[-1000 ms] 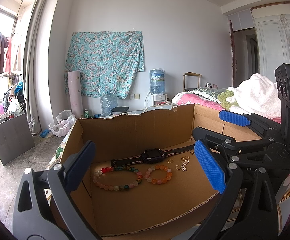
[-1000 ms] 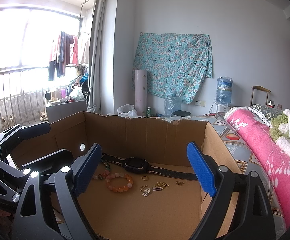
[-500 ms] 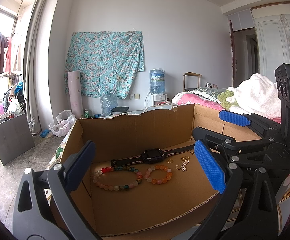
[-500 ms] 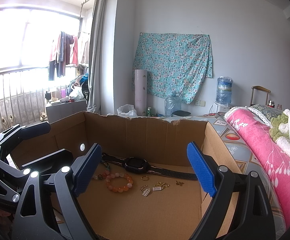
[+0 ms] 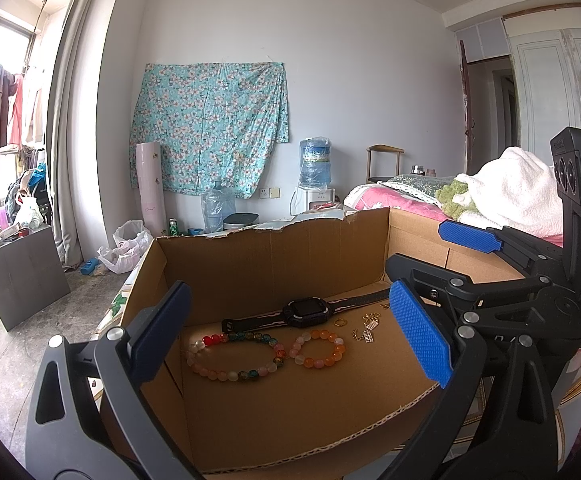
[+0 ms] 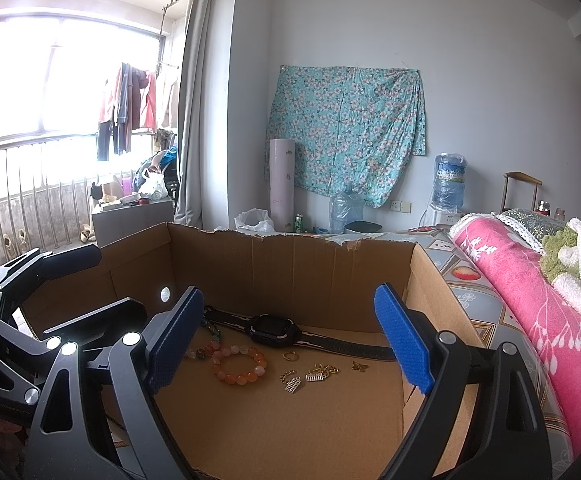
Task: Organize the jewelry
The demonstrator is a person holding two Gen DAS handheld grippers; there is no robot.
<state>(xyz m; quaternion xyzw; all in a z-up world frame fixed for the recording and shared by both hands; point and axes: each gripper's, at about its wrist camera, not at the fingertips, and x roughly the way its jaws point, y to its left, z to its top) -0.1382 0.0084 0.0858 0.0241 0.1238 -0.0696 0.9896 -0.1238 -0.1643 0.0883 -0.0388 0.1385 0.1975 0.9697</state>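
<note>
Cardboard box [image 5: 274, 256], open-topped, holds all the jewelry. Left gripper [image 5: 290, 336] and right gripper [image 6: 290, 344]: fingers spread wide, empty, poised at the near edge; sorting judged not yet begun. Black watch [image 5: 308, 312] along the back wall; multicolour bead bracelet [image 5: 234, 356], orange bead bracelet [image 5: 317, 349], gold ring [image 6: 289, 356], charms [image 6: 310, 376] mid-floor. Next: descend onto one piece, fine pinch needed. No legible writing.

readable text: none | pink cylinder [image 6: 282, 184] against the far wall, centre of the frame: small dark marks, too small to read | water bottle [image 6: 449, 182] on the dispenser, right of centre: printed label, illegible | green can [image 6: 298, 224] on the floor: print too small | watch [image 6: 274, 329] in the cardboard box [image 6: 290, 256]: face dark
</note>
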